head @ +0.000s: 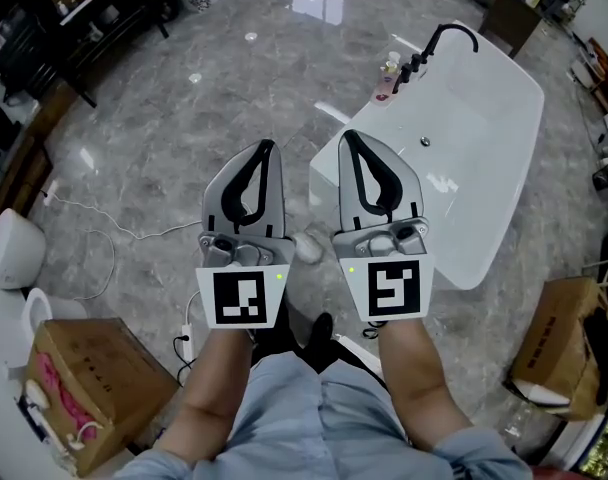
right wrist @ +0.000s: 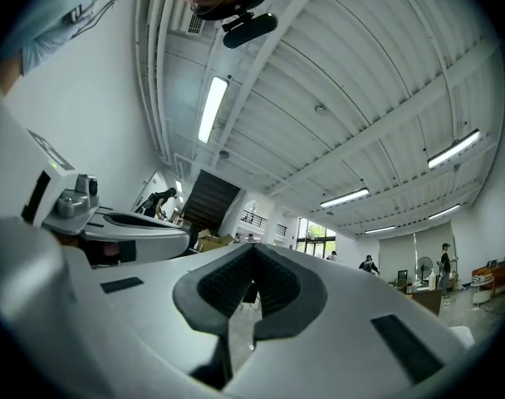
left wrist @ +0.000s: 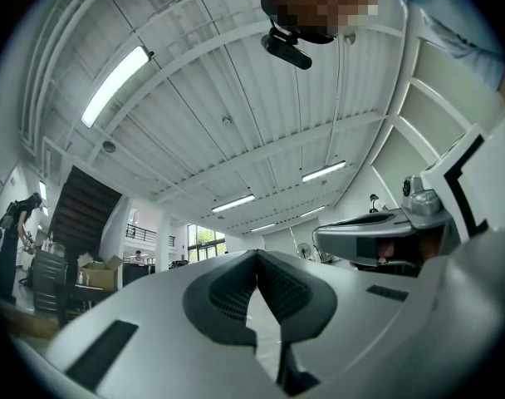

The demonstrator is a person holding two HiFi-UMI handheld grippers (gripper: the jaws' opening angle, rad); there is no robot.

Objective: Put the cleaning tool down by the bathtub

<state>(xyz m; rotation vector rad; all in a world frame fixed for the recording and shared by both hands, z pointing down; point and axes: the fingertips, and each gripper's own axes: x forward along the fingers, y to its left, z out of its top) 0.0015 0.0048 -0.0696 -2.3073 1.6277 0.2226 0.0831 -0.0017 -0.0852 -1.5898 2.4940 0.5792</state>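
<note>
Fingers [left wrist: 227,293] of left gripper [head: 267,147] and right gripper [head: 346,136] closed, empty, pale cleaning tool [head: 306,248] on floor [head: 184,118] between them, beside bathtub [head: 504,168]

Bathtub [head: 484,158] right, open floor [head: 234,78] left.

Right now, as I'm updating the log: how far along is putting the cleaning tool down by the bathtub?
Done, it seems: the left tool and right tool are both shut and empty, side by side above the floor. In hand: nothing. A pale roundish thing lies on the floor at the bathtub's near corner, possibly the cleaning tool; too small to confirm. Left: likely nothing.
</note>
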